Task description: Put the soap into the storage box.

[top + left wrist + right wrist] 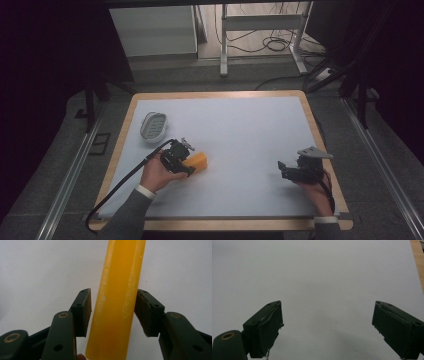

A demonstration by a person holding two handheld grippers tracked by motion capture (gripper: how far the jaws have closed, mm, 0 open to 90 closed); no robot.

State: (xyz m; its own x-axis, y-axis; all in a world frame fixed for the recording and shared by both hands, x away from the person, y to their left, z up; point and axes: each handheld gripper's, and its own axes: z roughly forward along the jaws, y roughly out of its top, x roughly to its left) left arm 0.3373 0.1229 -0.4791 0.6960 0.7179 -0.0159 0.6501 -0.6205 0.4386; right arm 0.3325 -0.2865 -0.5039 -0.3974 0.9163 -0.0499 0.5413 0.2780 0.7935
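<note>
White sheeting covers the wooden-edged tabletop (240, 102), with dark floor and a grey desk frame (260, 22) beyond its far edge. Near the far left corner of the sheet sits a small white oval dish (153, 125), well apart from everything else.

At the near left, the person's left hand (156, 174) holds the left gripper (187, 165) low over a yellow-orange block (196, 162) that lies on the sheet. In the left gripper view the yellow-orange block (117, 300) runs lengthwise between the two black jaws. The right-hand pad appears to touch its side, while a thin gap shows between the left-hand pad and the block, so the jaws bracket it closely without a firm pinch on both sides. A black cable (120, 187) trails from this gripper off the near edge.

At the near right, the right hand (316, 192) holds the right gripper (286, 169) just above bare sheet, well apart from the block. In the right gripper view its jaws stand spread wide with nothing between them
</note>
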